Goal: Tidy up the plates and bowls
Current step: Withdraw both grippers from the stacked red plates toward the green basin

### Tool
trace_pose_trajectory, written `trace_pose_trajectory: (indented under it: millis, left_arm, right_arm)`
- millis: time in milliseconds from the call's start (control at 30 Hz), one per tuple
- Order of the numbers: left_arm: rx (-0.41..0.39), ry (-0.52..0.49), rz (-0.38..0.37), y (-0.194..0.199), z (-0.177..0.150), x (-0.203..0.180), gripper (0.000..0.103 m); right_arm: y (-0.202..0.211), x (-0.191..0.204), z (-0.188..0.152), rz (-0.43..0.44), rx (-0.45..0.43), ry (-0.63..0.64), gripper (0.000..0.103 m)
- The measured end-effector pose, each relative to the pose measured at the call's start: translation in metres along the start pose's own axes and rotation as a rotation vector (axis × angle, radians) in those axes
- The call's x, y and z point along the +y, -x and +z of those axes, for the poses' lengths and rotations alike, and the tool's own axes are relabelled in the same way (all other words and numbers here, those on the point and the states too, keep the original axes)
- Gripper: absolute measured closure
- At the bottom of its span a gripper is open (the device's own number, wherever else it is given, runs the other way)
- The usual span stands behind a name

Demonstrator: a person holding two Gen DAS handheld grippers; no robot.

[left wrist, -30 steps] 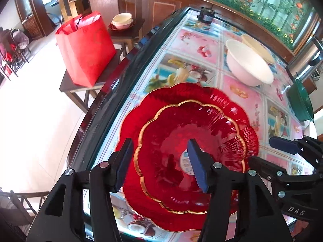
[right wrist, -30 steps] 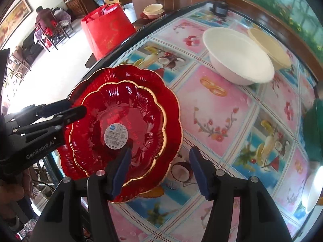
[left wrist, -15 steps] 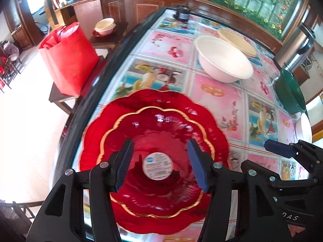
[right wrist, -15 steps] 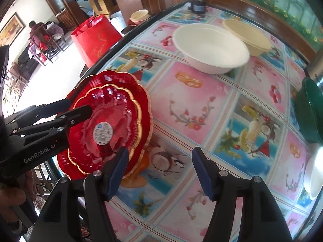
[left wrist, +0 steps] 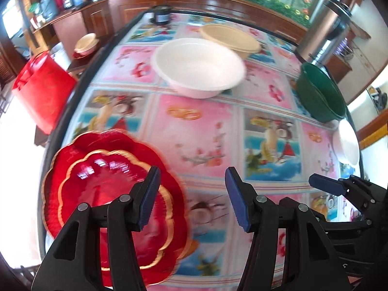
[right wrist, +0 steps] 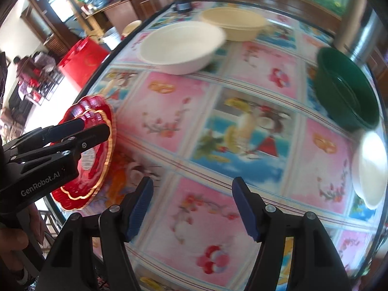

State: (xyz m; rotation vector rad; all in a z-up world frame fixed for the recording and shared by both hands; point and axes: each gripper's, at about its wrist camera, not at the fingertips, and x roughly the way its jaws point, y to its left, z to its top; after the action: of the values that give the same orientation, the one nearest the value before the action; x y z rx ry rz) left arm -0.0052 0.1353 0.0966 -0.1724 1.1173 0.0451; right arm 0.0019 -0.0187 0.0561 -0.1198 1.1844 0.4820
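Note:
Two red gold-rimmed plates, the smaller stacked in the larger, lie at the table's near left corner; they also show in the right wrist view. My left gripper is open and empty, just right of them. My right gripper is open and empty above the tablecloth. A white bowl and a cream bowl stand at the far middle. A green bowl and a white dish sit at the right edge.
A floral cloth covers the table. A red bag stands on a bench left of it. A steel urn is at the far right, a black pot at the far end.
Both grippers have swung right, away from the red plates, which now sit at the left of both views. The bowls have come nearer to centre. Both grippers stay open.

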Motion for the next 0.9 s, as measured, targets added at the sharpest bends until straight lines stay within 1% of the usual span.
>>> trace_pose_trajectory:
  millis: [167,467,633,900]
  left_arm:
    - [0.003,-0.061,-0.02,-0.008,0.012,-0.037,0.047]
    - [-0.001,-0.115,-0.045,-0.02,0.034,-0.09,0.047]
    - [-0.012,-0.144,-0.05,-0.026,0.047,-0.121,0.047]
    - [-0.023,-0.152,-0.062,-0.038,0.071,-0.159,0.047]
  right_arm:
    - [0.007,-0.034,-0.004,-0.011,-0.012,-0.065,0.035]
    - [0.02,-0.084,-0.007,-0.043,-0.033,-0.138,0.035]
    - [0.028,-0.118,-0.001,-0.063,-0.05,-0.169,0.034]
    - [0.041,-0.163,0.015,-0.082,-0.084,-0.194,0.032]
